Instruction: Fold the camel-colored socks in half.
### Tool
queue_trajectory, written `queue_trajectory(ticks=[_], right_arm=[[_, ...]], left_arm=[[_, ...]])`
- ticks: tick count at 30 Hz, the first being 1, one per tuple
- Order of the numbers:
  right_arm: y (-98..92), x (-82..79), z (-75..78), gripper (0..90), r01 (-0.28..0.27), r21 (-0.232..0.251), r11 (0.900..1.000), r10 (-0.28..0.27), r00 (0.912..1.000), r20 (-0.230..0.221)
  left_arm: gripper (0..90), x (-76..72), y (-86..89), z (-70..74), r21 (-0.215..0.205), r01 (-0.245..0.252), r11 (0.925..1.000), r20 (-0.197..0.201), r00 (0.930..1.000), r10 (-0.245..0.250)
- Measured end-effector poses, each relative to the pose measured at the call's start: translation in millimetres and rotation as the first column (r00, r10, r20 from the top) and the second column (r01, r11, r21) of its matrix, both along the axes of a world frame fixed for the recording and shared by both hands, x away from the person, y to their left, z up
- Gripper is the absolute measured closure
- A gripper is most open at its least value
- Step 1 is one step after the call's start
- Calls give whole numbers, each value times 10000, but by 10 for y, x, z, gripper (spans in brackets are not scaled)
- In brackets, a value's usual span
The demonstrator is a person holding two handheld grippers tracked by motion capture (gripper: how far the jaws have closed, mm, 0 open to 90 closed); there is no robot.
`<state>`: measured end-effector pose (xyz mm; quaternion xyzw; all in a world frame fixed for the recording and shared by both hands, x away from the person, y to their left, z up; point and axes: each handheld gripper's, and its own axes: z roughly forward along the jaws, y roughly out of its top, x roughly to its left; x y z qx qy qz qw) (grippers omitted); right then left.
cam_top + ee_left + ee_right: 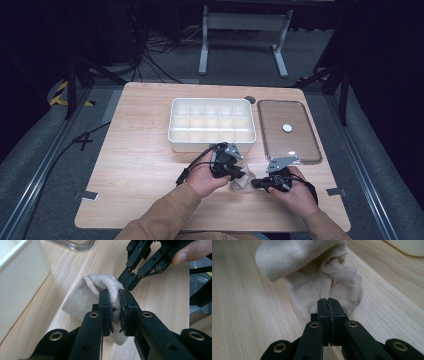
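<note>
A beige sock (241,183) lies bunched on the wooden table (140,165) near its front edge, between my two hands. My left gripper (239,174) comes at it from the left. In the left gripper view that gripper (113,293) is shut on a fold of the sock (82,295), with fabric squeezed between the pads. My right gripper (254,184) (124,281) meets the sock from the opposite side. In the right gripper view its jaws (327,301) are pressed together at the ribbed cuff of the sock (312,285), pinching its edge.
A white compartment box (172,135) (20,277) stands just behind the hands. To its right lies a clear lid (310,150) (72,245) with a small white disc (287,128) at its centre. A round cable hole (250,99) sits at the table's back.
</note>
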<state>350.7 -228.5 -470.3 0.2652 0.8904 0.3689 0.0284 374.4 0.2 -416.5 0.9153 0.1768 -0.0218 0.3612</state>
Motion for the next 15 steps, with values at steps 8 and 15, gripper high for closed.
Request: queue_trajectory(ticks=[8,15], right_arm=[[-14,-10,-15,892,57,162,9999,-58,10000,31],[-18,-19,-20,892,85,201,9998,-87,9999,100]], left_arm=[[812,38,-96,-64,-127,95,9999,-117,9999,-97],[732,56,-116,-109,-411,19,9992,-316,9995,-32]])
